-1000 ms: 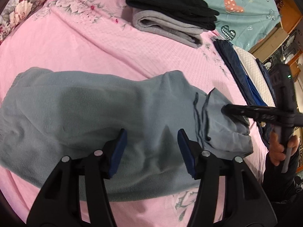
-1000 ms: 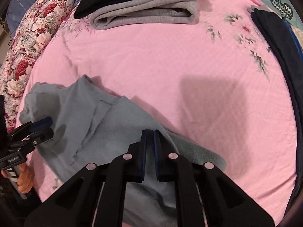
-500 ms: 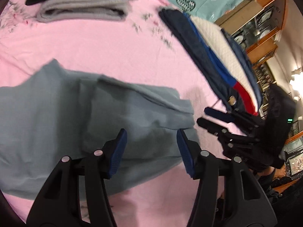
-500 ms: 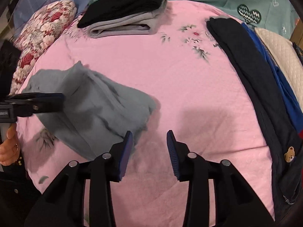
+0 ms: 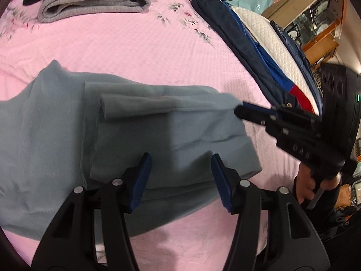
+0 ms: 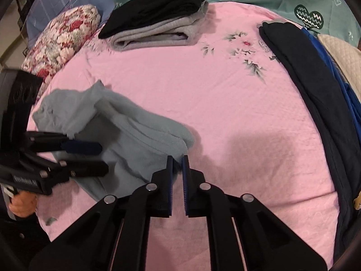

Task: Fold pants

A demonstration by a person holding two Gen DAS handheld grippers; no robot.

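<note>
Grey-blue fleece pants (image 5: pixel 140 131) lie partly folded on the pink bedspread (image 5: pixel 135 52); they also show in the right wrist view (image 6: pixel 126 135). My left gripper (image 5: pixel 180 164) is open and hovers just over the near edge of the folded pants; it also shows in the right wrist view (image 6: pixel 90 158). My right gripper (image 6: pixel 178 162) has its jaws nearly closed around the right corner of the fold. In the left wrist view its fingers (image 5: pixel 255 113) meet the pants' right edge.
A folded stack of black and grey clothes (image 6: pixel 158 24) lies at the far side of the bed. Dark navy and blue garments (image 6: pixel 315 85) hang along the right edge. A floral pillow (image 6: pixel 61 40) lies far left. Wooden cabinets (image 5: pixel 315 18) stand beyond.
The right gripper let go of the pants, opened, then came back and closed onto the fold's right corner. The pants now lie more folded. The left gripper stayed open and shifted right.
</note>
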